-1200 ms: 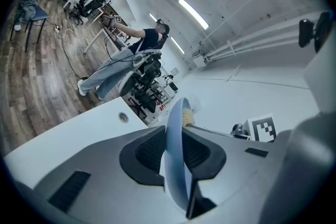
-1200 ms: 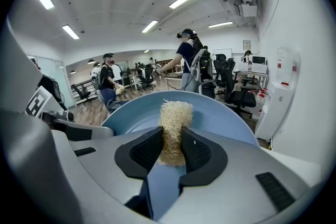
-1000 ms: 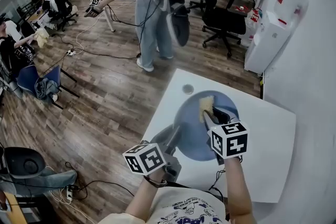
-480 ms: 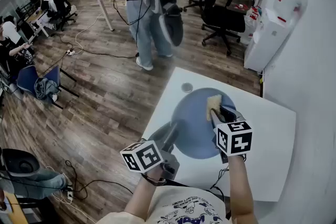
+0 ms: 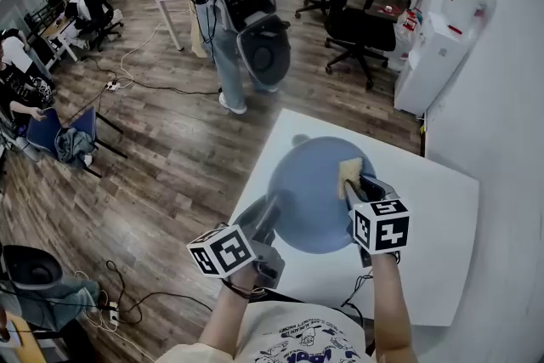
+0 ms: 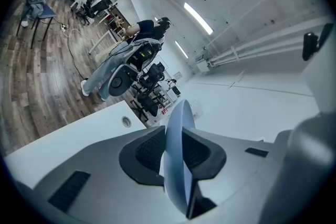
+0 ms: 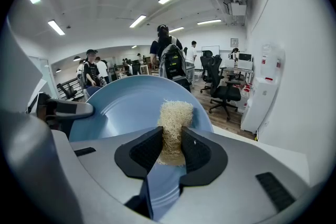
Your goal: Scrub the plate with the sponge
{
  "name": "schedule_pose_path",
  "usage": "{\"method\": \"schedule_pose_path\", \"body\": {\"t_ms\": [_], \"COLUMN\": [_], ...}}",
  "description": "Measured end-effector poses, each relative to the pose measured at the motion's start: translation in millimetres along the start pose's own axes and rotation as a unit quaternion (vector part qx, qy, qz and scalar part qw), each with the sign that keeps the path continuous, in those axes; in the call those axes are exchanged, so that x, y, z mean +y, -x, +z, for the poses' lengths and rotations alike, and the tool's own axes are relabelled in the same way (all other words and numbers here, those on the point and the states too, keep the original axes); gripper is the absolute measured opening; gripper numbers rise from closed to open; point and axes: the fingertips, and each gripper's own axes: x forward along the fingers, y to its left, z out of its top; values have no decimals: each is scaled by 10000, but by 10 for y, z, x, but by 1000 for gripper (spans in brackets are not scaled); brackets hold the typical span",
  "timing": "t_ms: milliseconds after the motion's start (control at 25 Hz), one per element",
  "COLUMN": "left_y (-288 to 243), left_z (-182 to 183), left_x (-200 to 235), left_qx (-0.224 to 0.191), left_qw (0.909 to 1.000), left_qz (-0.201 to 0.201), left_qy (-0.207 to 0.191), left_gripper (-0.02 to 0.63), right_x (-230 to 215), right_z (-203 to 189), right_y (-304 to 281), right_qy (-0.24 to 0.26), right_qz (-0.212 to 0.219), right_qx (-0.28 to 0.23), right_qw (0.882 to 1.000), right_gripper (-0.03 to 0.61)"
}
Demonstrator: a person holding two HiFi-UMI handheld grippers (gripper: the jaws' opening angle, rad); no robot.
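- Head view: I see the blue plate [image 5: 310, 191] over the white table [image 5: 438, 212], just beyond my two claws. The left gripper [image 5: 270, 215] comes onto its rim at about 7 o'clock. The right gripper [image 5: 357, 185] comes in at about 3 o'clock, with the yellow sponge [image 5: 348, 172] on the plate's face near that edge. A person with a backpack [image 5: 242, 8] stands on the wood floor at 11 o'clock from the table.
- Left gripper view: my left claw is pinching the plate's rim. The plate shows edge-on between the two pads, and both pads press on it. A small round thing [image 6: 126, 121] lies on the table at 10 o'clock from the jaws.
- Right gripper view: my right claw is clamped on the sponge, which sticks out past the pads at 12 o'clock and lies against the tilted plate's blue face. The left claw's finger shows at the plate's rim at 9 o'clock.
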Motion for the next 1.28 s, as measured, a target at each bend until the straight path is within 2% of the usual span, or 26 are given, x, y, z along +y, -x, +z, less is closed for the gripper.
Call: {"method": "schedule_pose_path", "body": {"t_ms": [760,1280], "left_y": [129,109], "left_z": [259,297], "left_x": [152,183], "left_qx": [-321,-451], "left_qw": [9993,9983], "left_qz": [165,272], "left_qy": [139,231], "left_gripper": [72,74], "right_x": [168,285], "right_z": [-188,-326], "right_y": [-28,5], "right_qy": [45,105], "right_qz": [85,275], "right_qx": [230,348], "right_qw": [9997,9990], "right_gripper": [106,106]}}
